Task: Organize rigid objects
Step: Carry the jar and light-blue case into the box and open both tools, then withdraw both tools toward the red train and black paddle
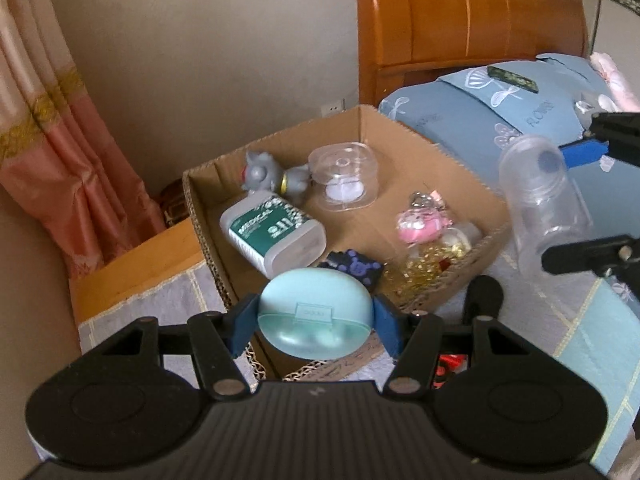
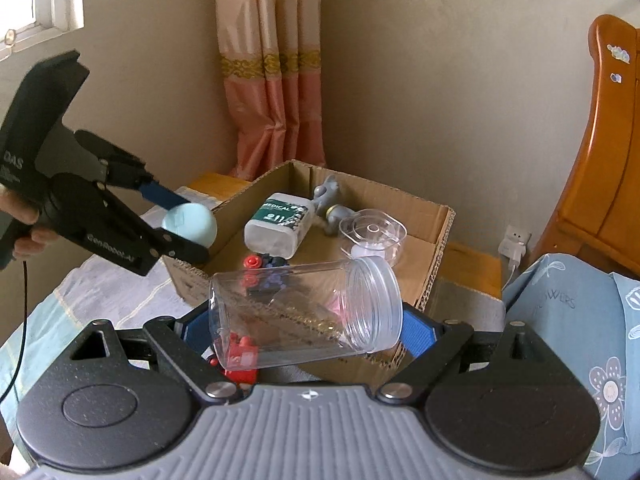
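Box (image 1: 400,136) sits between your grippers, holding a medical bottle (image 1: 272,232), grey toy (image 1: 260,174) and clear dish (image 1: 344,176). Your left gripper (image 1: 316,320) clamps a mint case (image 1: 314,314) above its near rim; your right gripper (image 2: 306,320) grips a clear jar (image 2: 304,312) sideways.

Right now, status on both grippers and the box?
Left gripper shut on mint earbud case. Right gripper shut on clear jar, lying sideways. Both near cardboard box. Nothing blocking it.

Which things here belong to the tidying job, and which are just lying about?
In the job: earbud case in left gripper; clear jar in right gripper; cardboard box; medical bottle; grey figurine.

Lying about: blue pillow; curtain; wall socket.
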A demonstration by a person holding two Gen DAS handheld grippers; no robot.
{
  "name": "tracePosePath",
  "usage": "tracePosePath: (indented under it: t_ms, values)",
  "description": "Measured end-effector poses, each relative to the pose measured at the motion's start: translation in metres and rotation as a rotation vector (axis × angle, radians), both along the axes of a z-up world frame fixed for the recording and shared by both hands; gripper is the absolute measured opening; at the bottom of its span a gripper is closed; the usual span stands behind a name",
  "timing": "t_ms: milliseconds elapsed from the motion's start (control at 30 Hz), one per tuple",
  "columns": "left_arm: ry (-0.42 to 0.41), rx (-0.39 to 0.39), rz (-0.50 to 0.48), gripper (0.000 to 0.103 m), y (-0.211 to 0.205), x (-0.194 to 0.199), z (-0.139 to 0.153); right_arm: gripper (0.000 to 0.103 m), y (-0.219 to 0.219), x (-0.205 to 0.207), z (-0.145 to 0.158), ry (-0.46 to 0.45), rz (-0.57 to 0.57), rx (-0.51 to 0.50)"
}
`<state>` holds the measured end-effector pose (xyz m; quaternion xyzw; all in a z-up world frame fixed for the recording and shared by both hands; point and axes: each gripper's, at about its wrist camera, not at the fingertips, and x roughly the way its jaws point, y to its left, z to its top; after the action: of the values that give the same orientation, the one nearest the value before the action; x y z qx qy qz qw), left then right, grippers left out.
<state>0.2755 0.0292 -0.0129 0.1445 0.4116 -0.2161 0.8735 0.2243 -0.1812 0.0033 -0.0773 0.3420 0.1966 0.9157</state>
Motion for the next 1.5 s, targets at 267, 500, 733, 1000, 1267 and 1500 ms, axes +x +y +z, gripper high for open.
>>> tracePosePath:
  t_ms: [267, 500, 733, 1000, 1267, 1500]
  values:
    - [-0.015, -0.041, 0.039, 0.080, 0.011, 0.004, -0.009, 0.094, 0.007, 0.020, -0.005, 0.014, -0.009, -0.026]
    - [-0.046, -0.056, 0.108, 0.095, 0.018, -0.016, -0.002, 0.094, 0.011, 0.038, -0.003, 0.030, -0.049, -0.026]
    - [-0.090, -0.023, 0.099, 0.096, 0.009, -0.060, -0.004, 0.097, 0.027, 0.075, 0.001, 0.033, -0.140, -0.016]
    - [-0.068, 0.000, 0.137, 0.096, 0.009, -0.086, -0.017, 0.103, 0.023, 0.059, -0.004, 0.056, -0.155, 0.007]
    - [-0.079, -0.084, 0.249, 0.096, 0.005, -0.102, -0.016, 0.103, 0.013, 0.013, -0.021, 0.065, -0.156, -0.004]
    - [-0.134, -0.110, 0.390, 0.097, 0.008, -0.114, -0.021, 0.103, 0.015, -0.020, -0.064, 0.054, -0.120, -0.066]
